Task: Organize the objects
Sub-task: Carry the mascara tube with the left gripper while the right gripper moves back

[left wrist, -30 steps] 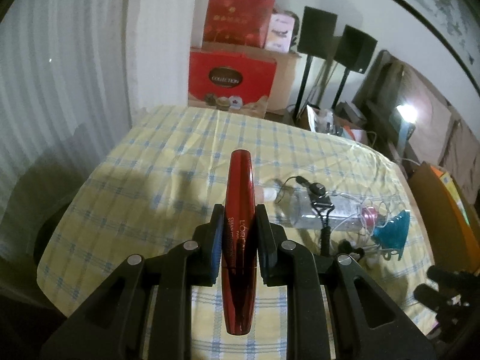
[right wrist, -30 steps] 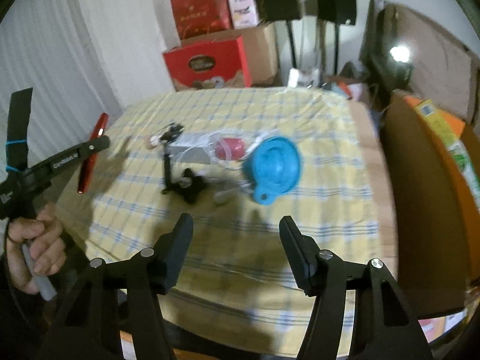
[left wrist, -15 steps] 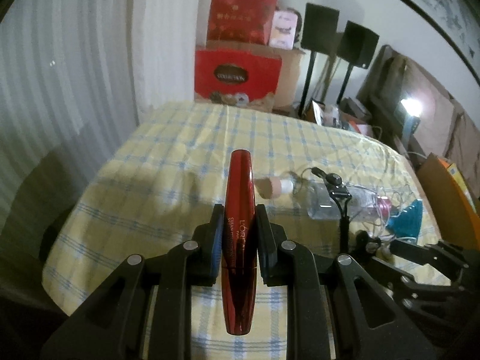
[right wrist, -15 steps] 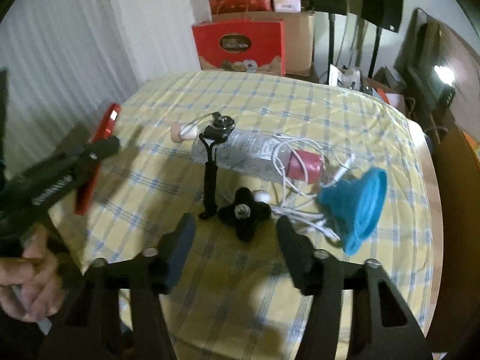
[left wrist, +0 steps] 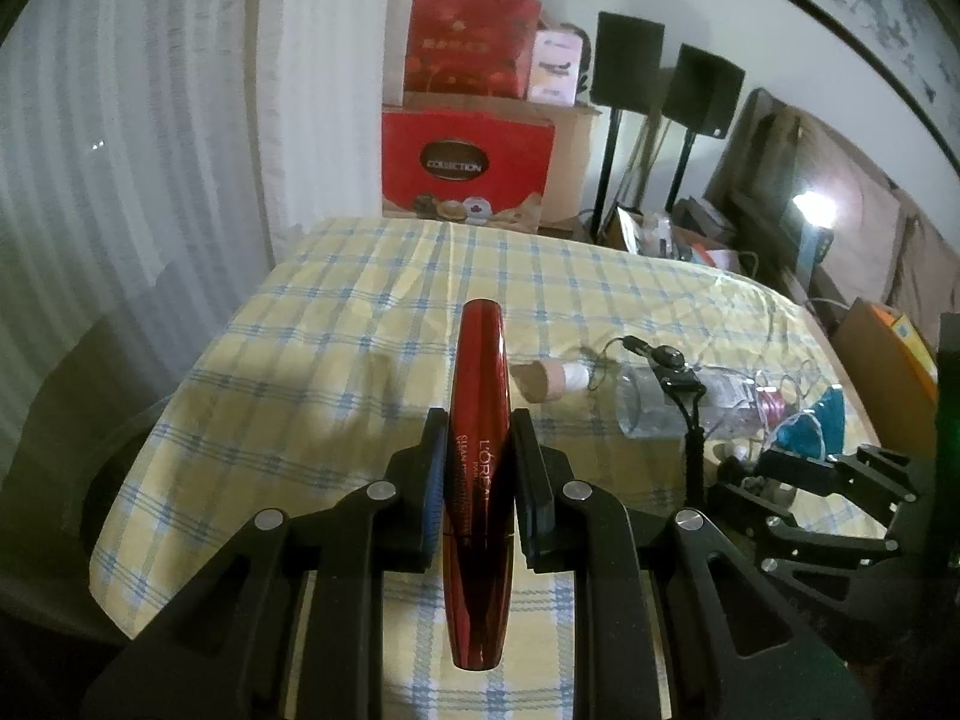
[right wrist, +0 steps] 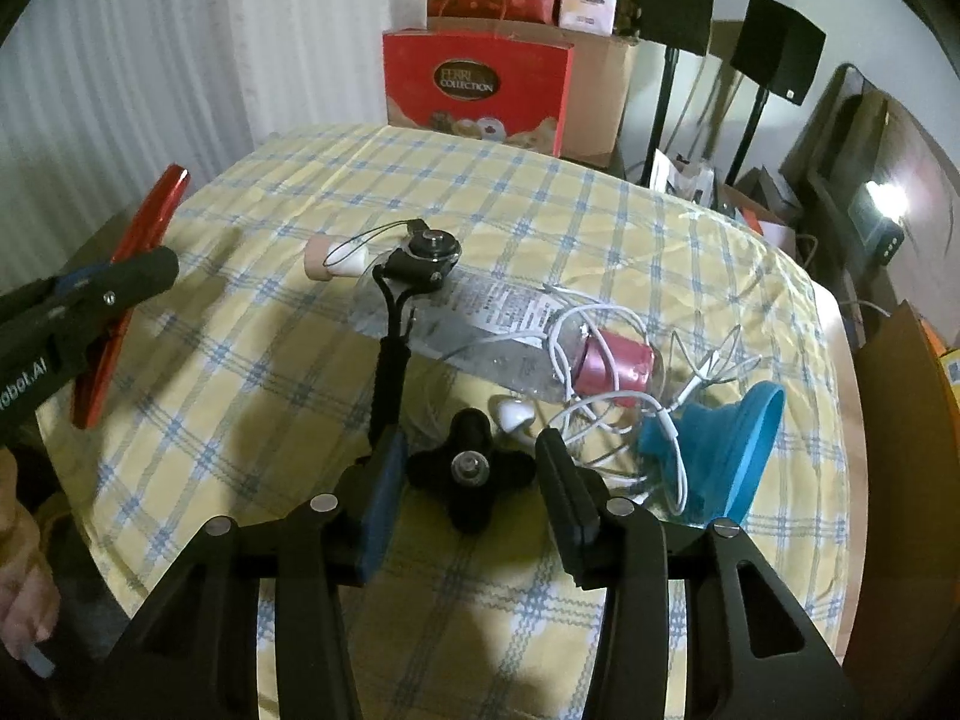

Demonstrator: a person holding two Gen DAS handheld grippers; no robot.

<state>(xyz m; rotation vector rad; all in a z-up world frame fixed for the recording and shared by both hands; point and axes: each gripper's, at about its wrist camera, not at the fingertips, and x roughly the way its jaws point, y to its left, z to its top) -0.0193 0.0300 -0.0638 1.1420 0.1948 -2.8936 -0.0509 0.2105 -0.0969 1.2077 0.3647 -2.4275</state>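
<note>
Two wrist cameras, both looking forward and down.
Each is looking along its own fingers, close above the surface (left wrist: 336, 324); both are sharing the clear bottle (right wrist: 480, 324) and red box (left wrist: 465, 171).

Worktop (right wrist: 540, 204) cloth: pale yellow with a blue check. Mascara tube (left wrist: 480, 420): glossy dark red, light lettering. Left gripper (left wrist: 478, 468): black, with a blue pad on one of the fingers (left wrist: 433, 498). Right gripper (right wrist: 468, 480): black, also with a blue pad. Knob (right wrist: 471, 474) between its fingers: black, silver centre. Strap (right wrist: 390, 360): black. Bottle (right wrist: 480, 324): clear, white printed label, pink cap (right wrist: 612, 366). Cable (right wrist: 600, 414): white. Funnel (right wrist: 726, 450): bright blue. Small stopper (right wrist: 327, 258): beige and white. Boxes (right wrist: 480, 84) behind: red, dark oval label.
</note>
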